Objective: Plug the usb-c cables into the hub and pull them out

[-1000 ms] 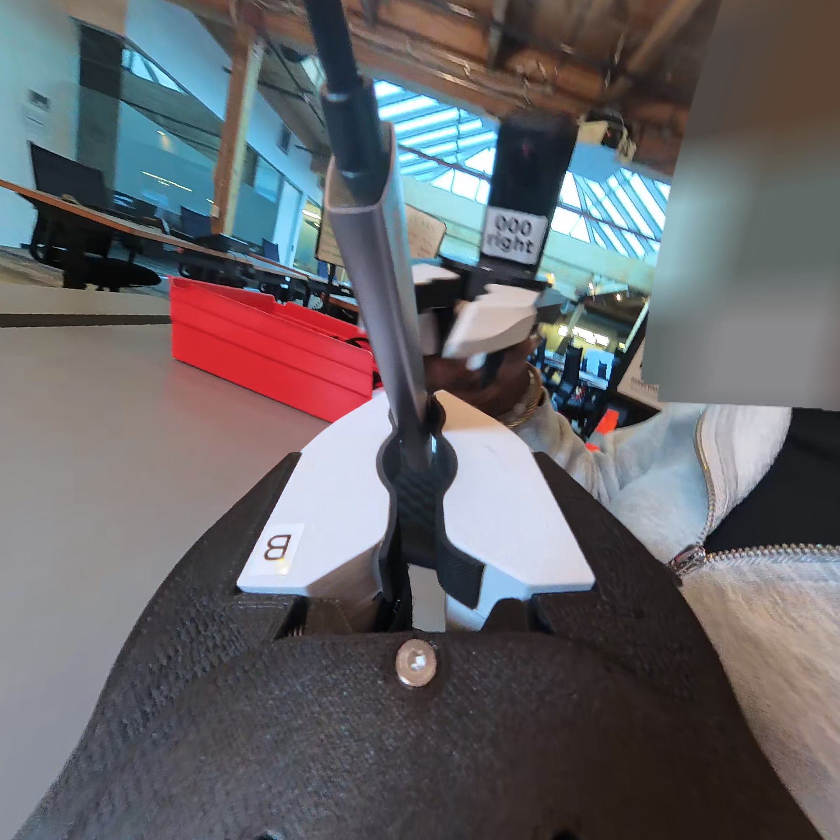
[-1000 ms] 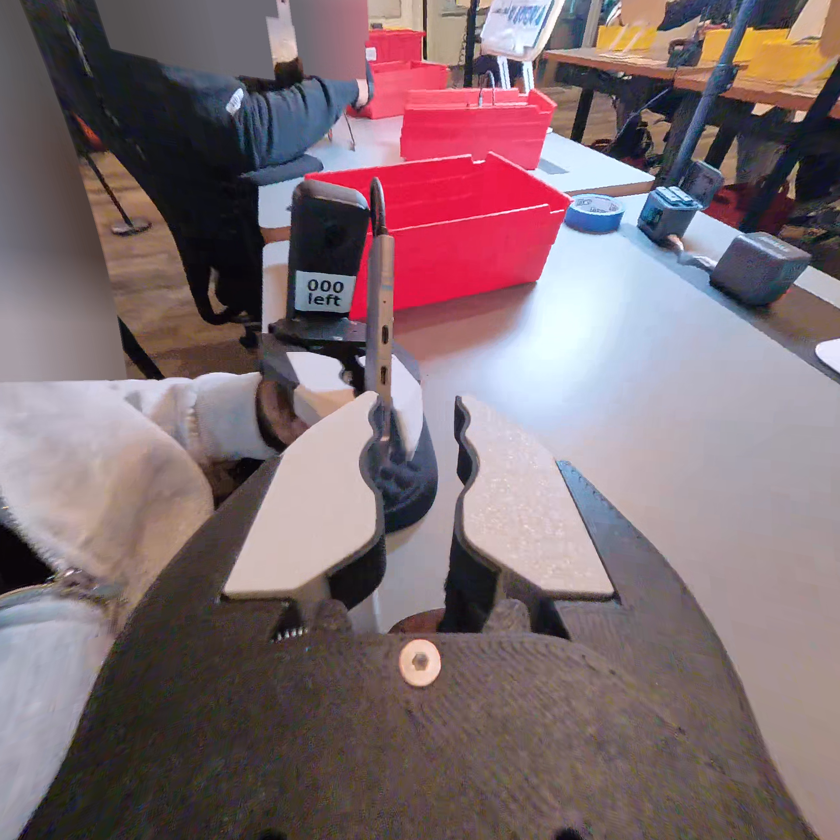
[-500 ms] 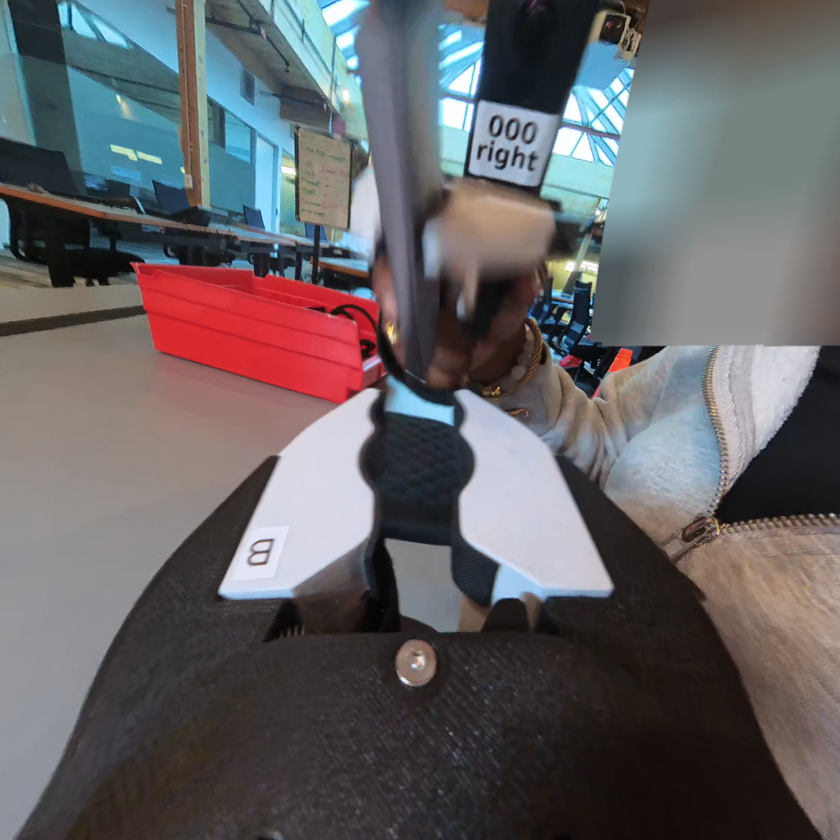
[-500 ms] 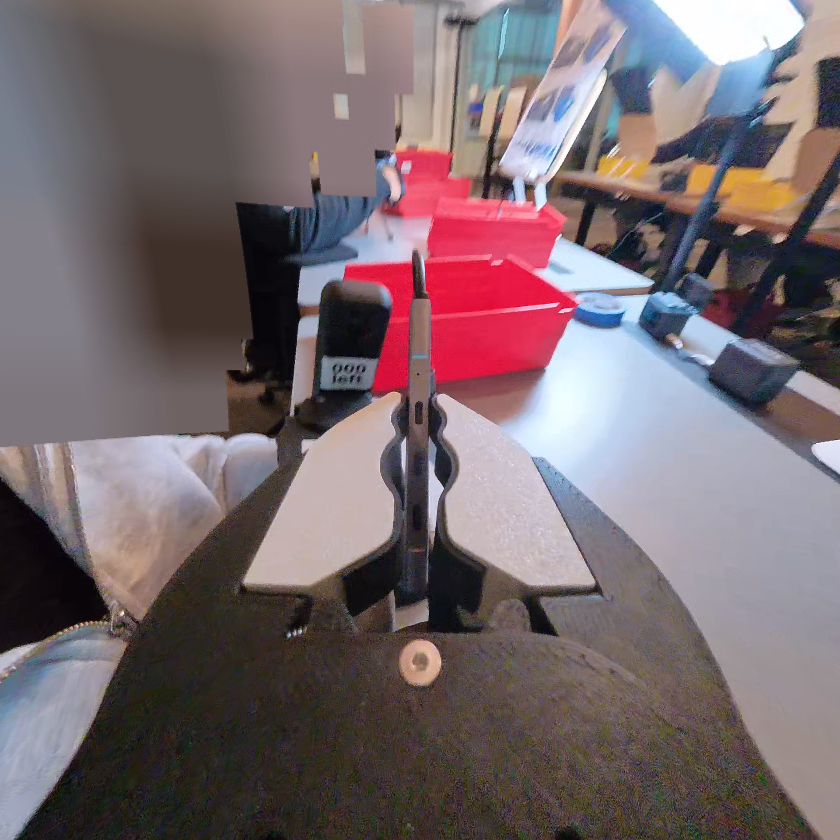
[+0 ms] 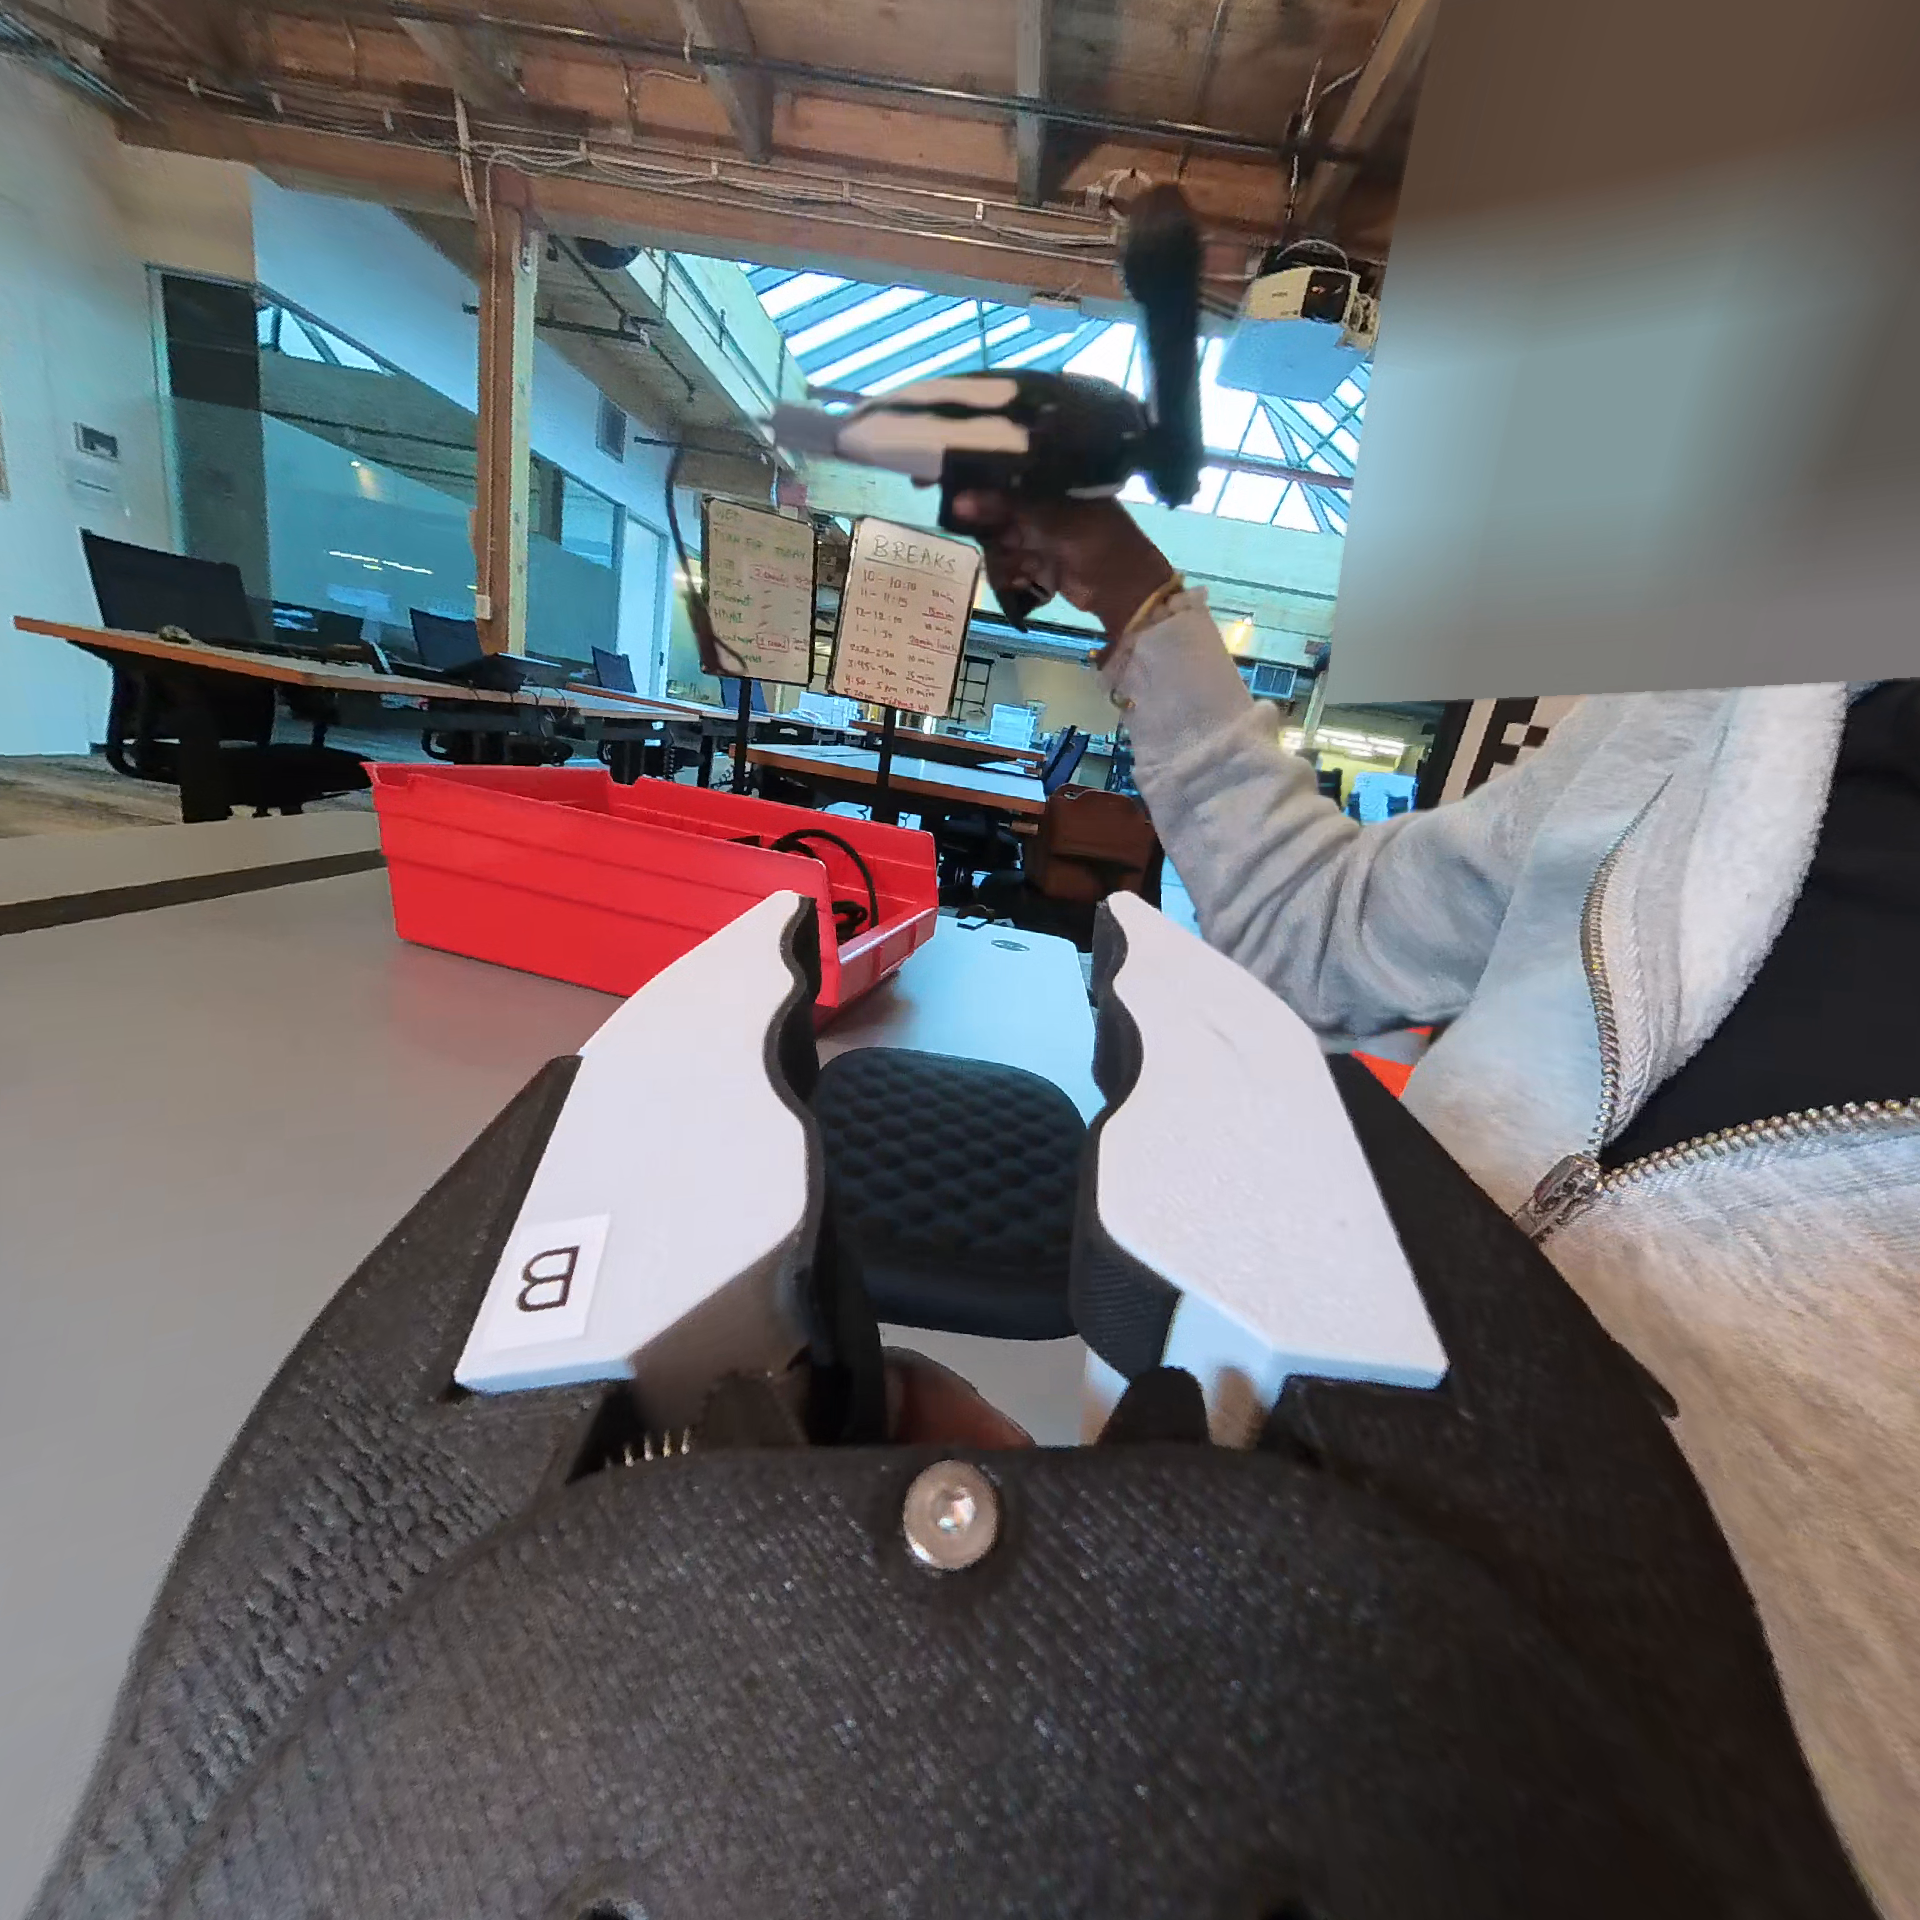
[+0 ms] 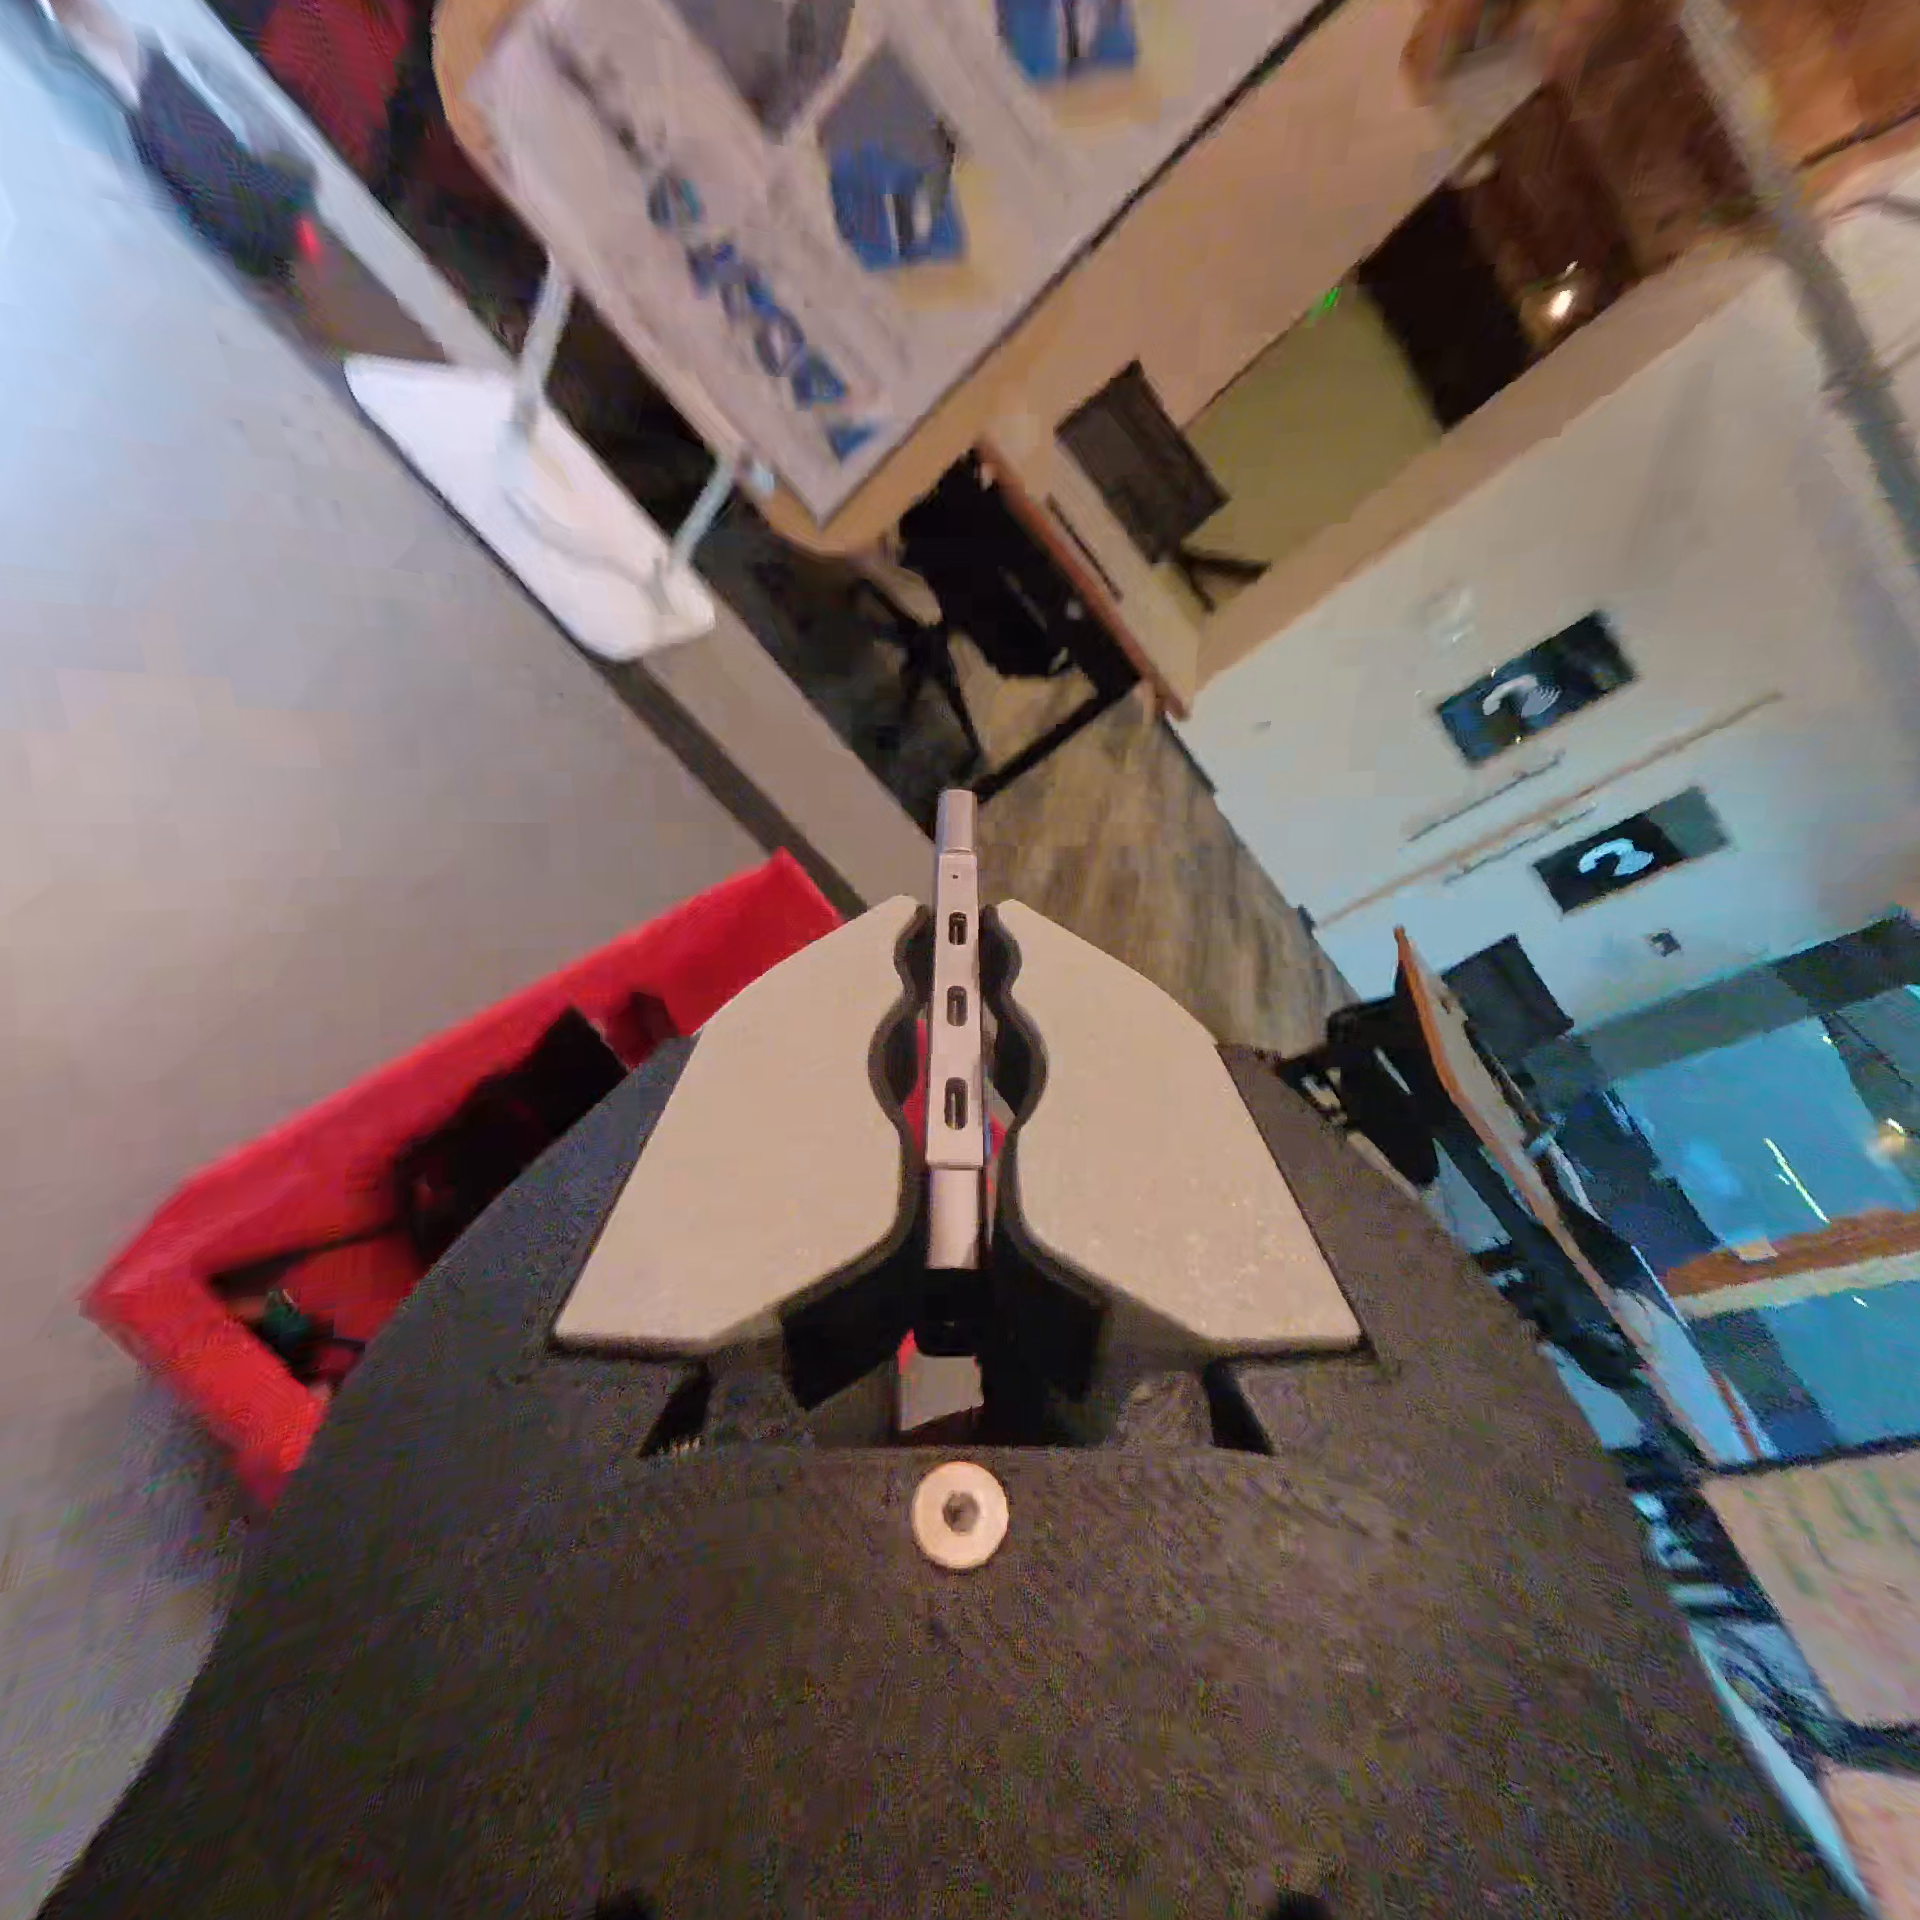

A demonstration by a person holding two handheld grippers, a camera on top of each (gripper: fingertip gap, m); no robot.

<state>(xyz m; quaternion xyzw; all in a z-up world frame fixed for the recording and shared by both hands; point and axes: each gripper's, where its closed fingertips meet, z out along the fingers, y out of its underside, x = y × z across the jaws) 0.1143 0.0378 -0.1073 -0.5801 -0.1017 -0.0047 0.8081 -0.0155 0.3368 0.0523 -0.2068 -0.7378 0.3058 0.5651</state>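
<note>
Left gripper: its two white fingers stand wide apart with nothing between them; past the gap lie a black textured pad and the grey table.

Right gripper: its fingers are closed tight on the hub, which runs straight along the gap from deep between them to just past their tips.

Hub: a slim grey metal bar, narrow edge up; three small oval ports show in a row along that edge, all of them empty.

Only in the right wrist view: the ports and the grip on the hub. The view is tilted and blurred, with the red bin below and to the left of the fingers.

Only in the left wrist view: the right gripper seen from outside, raised high and ahead of the left fingers, held by a hand in a grey sleeve. It is blurred, and a thin black cable hangs down from its tips.

Red bin: on the table ahead and left of the left fingers, with a dark cable coil inside at its near end.
</note>
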